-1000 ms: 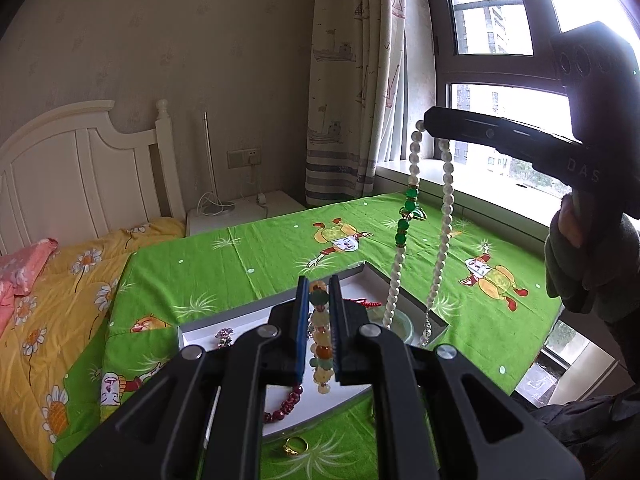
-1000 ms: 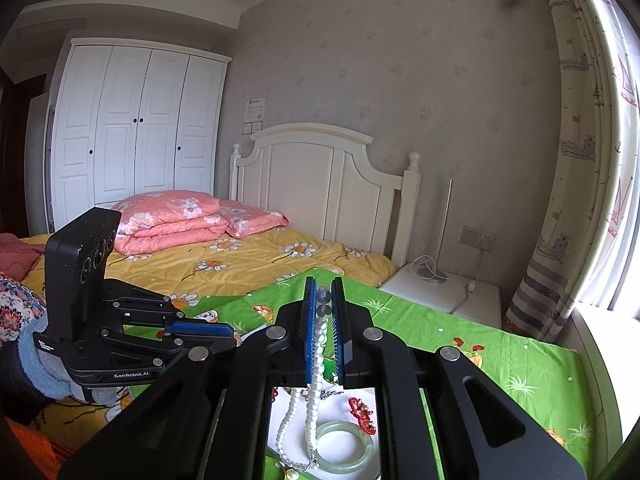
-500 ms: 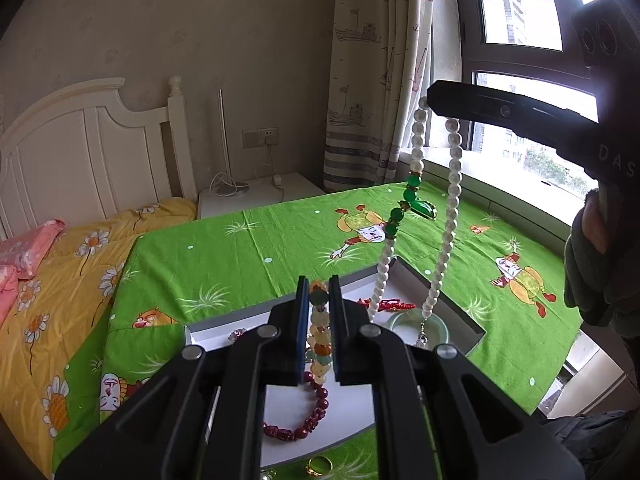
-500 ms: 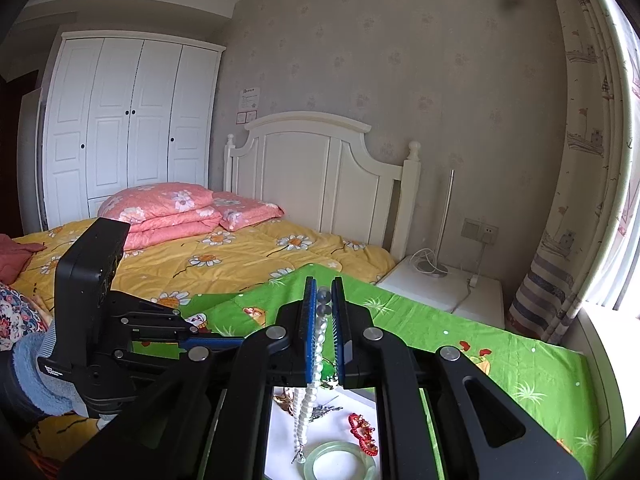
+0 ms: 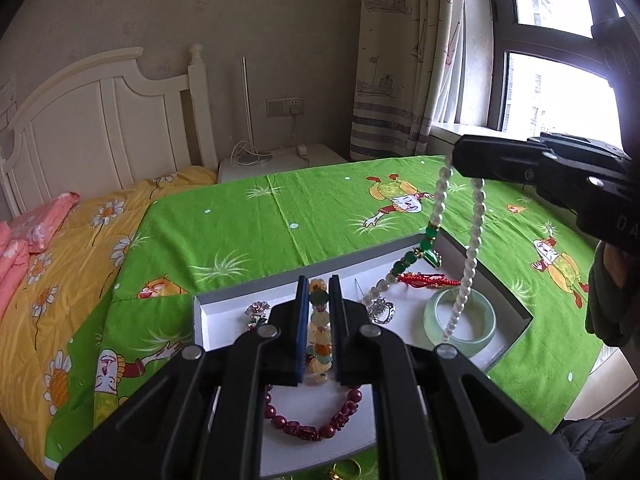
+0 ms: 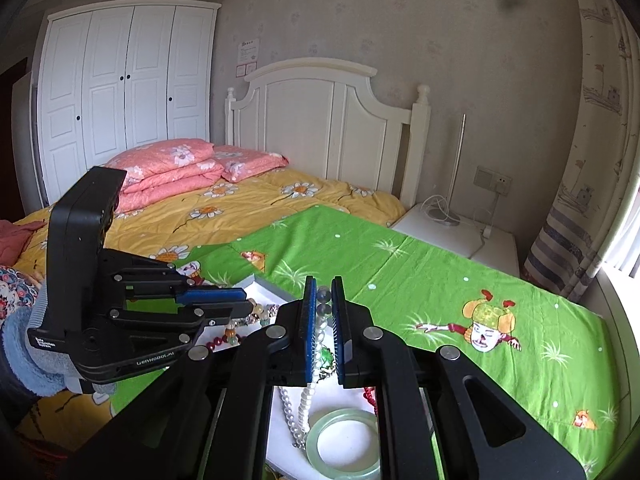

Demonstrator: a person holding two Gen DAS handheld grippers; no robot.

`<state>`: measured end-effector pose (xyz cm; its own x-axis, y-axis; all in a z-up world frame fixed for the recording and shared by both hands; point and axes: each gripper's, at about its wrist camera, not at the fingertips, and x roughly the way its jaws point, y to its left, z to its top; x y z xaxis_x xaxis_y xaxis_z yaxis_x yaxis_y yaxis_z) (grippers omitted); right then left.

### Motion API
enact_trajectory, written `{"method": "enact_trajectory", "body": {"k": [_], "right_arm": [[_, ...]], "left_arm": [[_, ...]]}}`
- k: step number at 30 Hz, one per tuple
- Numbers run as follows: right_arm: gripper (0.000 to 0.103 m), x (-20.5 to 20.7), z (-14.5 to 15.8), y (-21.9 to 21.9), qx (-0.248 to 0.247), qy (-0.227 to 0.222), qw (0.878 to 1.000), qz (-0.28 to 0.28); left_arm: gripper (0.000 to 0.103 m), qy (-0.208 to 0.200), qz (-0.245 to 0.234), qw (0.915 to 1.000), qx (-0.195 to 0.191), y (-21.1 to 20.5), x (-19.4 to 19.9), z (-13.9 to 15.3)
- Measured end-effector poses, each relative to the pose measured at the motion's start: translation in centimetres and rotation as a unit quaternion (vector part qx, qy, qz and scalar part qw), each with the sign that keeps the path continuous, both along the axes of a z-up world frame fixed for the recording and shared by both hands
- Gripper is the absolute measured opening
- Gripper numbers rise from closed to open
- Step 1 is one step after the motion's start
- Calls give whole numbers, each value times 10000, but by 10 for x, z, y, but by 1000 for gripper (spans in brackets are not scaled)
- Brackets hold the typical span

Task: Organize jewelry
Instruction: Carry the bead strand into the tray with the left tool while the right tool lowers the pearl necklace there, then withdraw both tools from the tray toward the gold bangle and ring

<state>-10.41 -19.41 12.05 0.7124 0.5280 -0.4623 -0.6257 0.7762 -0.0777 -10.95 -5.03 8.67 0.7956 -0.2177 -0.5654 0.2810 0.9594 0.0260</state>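
Observation:
A grey-walled white tray (image 5: 506, 292) lies on the green cloth. My left gripper (image 5: 318, 292) is shut on a multicoloured bead bracelet (image 5: 320, 336) that hangs just above the tray; it also shows in the right wrist view (image 6: 230, 312). My right gripper (image 6: 323, 296) is shut on a white pearl necklace (image 5: 474, 236) with green beads (image 5: 428, 238); its loop hangs into the tray over the pale jade bangle (image 5: 460, 322). The necklace also shows in the right wrist view (image 6: 304, 404) beside the bangle (image 6: 344, 444).
In the tray lie a dark red bead bracelet (image 5: 316, 424), a red cord piece (image 5: 426, 279), a small flower brooch (image 5: 256, 310) and a silver piece (image 5: 382, 308). A gold ring (image 5: 346, 470) lies on the cloth at the tray's near edge. A bed (image 6: 248, 196) and a nightstand (image 6: 456, 232) stand behind.
Both grippers have come down toward the tray. The pearl necklace's lower end now reaches into the tray by the jade bangle, and the bead bracelet hangs lower over it.

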Motion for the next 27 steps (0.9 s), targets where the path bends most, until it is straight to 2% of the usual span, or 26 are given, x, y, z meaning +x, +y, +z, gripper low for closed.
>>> {"method": "enact_trajectory", "body": {"k": [7, 8, 9, 11, 12, 13, 15, 17, 23, 27], "right_arm": [[10, 21, -45, 4, -219, 785, 9967, -43], [11, 24, -50, 4, -256, 875, 9958, -97], [16, 26, -55, 4, -269, 939, 9951, -160], [35, 29, -60, -1, -174, 1073, 9938, -244], [54, 29, -60, -3, -95, 1110, 9934, -279], [62, 27, -60, -6, -9, 1095, 9936, -288], [62, 24, -57, -12, 45, 1026, 9943, -291], [62, 19, -55, -15, 32, 976, 9947, -313], [66, 14, -46, -30, 197, 903, 9949, -394], [68, 6, -45, -38, 269, 885, 9949, -409]], "left_arm": [[10, 336, 196, 9992, 3, 4, 16, -25], [13, 384, 227, 9990, -12, 5, 18, -28], [18, 421, 264, 9988, -22, 6, 19, -30], [54, 421, 408, 9983, -7, 10, 21, -32], [61, 394, 458, 9982, -18, 12, 20, -33], [67, 368, 474, 9982, -38, 14, 19, -33], [70, 373, 521, 9979, 9, 17, 17, -33], [80, 340, 575, 9978, 43, 19, 14, -32], [95, 147, 812, 9966, 14, 26, 1, -29], [96, 106, 850, 9962, 168, 24, -9, -32]]}}
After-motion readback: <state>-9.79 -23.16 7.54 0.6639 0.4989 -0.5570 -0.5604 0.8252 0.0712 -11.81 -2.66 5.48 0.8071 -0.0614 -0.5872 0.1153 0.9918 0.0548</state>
